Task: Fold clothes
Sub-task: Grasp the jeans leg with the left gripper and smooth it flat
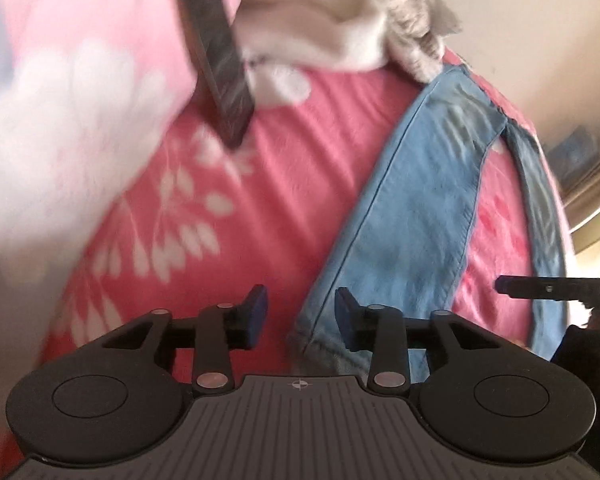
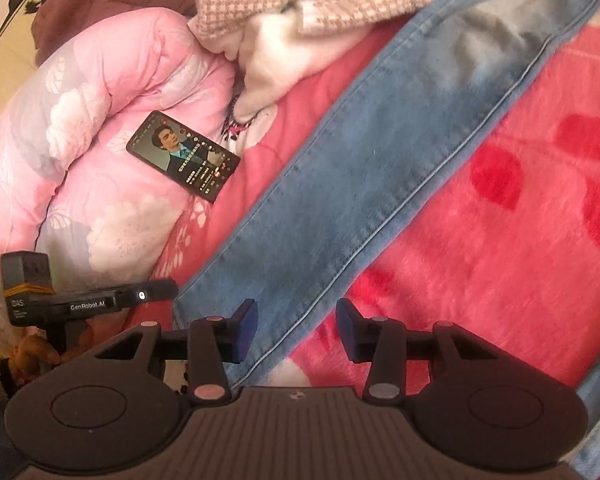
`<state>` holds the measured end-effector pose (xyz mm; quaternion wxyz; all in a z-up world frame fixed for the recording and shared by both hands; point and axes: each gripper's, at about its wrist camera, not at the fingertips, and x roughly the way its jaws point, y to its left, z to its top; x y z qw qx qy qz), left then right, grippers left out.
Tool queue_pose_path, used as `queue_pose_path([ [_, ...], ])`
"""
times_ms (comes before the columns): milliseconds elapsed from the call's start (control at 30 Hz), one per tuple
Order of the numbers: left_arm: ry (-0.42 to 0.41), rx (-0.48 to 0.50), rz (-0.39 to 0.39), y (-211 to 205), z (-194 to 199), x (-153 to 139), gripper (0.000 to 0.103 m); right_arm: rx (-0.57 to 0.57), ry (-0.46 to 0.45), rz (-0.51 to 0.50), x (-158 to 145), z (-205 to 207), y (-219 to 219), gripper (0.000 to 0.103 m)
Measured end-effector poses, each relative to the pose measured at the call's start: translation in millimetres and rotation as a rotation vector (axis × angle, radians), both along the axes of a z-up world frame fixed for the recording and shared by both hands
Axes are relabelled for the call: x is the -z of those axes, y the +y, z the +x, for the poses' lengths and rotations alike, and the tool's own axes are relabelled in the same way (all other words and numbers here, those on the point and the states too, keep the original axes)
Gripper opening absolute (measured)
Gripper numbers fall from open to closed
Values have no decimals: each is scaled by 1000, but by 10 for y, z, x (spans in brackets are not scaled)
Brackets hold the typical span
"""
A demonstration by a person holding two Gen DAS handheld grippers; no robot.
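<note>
Jeans (image 2: 380,152) leg lies flat, hem at 6 o'clock; both grippers (image 1: 302,312) (image 2: 296,326) part-open, empty. Pinch hem corners evenly w/ both.

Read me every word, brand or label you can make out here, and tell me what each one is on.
"GenRobot.AI": on the left gripper, seen from the right wrist view.
"DAS": on its grey block, beside that; smaller print below is unreadable.
Phone screen text: too small to read.
Jeans and blanket: no text.
</note>
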<state>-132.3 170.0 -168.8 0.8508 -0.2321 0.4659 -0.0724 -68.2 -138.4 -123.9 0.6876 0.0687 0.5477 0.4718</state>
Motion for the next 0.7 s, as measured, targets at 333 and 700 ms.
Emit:
queue_pose_path([
  [333, 35, -100, -258, 304, -60, 2, 7, 9, 17, 19, 25, -4, 49, 46],
  [700, 74, -255, -168, 662, -285, 43, 7, 18, -7, -3, 39, -2, 37, 47],
])
